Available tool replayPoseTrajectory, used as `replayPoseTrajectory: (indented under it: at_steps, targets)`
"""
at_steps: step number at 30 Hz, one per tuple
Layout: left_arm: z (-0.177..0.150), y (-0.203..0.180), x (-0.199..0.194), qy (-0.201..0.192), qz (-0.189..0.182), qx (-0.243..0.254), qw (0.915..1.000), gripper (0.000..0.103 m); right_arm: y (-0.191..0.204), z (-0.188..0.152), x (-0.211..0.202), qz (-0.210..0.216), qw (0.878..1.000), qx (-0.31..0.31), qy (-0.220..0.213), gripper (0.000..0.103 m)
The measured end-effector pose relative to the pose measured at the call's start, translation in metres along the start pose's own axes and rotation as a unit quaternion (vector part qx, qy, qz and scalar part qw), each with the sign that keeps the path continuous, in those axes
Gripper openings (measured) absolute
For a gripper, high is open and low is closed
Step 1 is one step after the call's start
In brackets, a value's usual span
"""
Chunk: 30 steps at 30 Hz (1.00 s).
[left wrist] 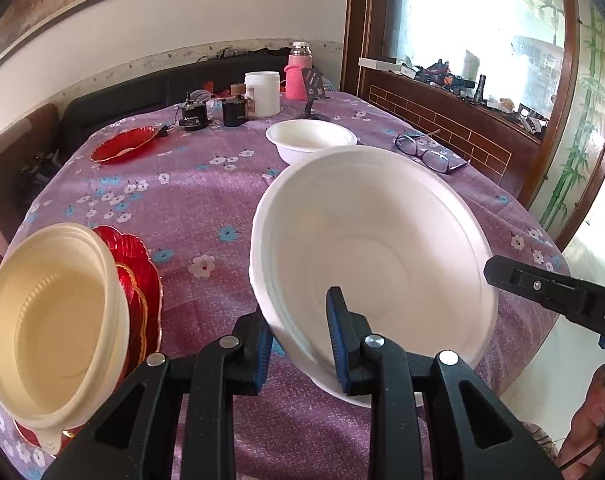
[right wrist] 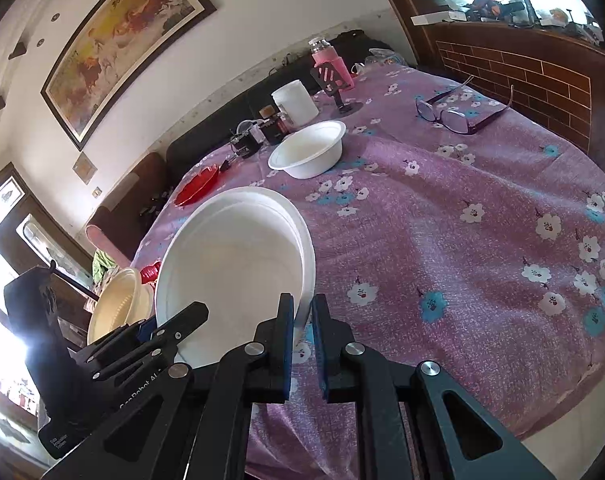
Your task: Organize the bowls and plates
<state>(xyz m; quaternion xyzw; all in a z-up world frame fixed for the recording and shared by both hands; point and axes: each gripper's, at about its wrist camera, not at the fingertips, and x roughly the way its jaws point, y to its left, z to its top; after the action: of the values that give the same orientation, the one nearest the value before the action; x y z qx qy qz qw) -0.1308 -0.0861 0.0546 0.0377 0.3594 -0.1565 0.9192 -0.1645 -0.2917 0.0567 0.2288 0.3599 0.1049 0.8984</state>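
Both claws (left wrist: 300, 344) (right wrist: 302, 334) on tilted white bowl (left wrist: 382, 248).

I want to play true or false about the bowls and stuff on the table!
1. Both grippers pinch the big white bowl. True: the left gripper and right gripper each grip its rim.
2. The glasses are inside a bowl. False: they lie on the tablecloth.
3. The cream bowl sits on red plates. True.
4. The small white bowl is full of soup. False: it is empty.
5. The far red plate is stacked. False: it lies alone.
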Motion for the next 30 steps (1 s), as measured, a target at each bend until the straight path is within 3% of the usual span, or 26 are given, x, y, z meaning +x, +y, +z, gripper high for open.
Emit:
replayPoseTrajectory:
  at_steps: [17,30]
  targets:
    - [0.010,0.020,-0.042,-0.025,0.009,-0.014,0.9995,0.025,0.028,0.010,-0.005,0.040,0.999,-0.010,0.006,0.011]
    - [0.003,0.101,-0.099,-0.060,0.066,-0.077,0.9930,0.030,0.120,0.014,0.025,0.108,0.991,-0.068,0.032,0.011]
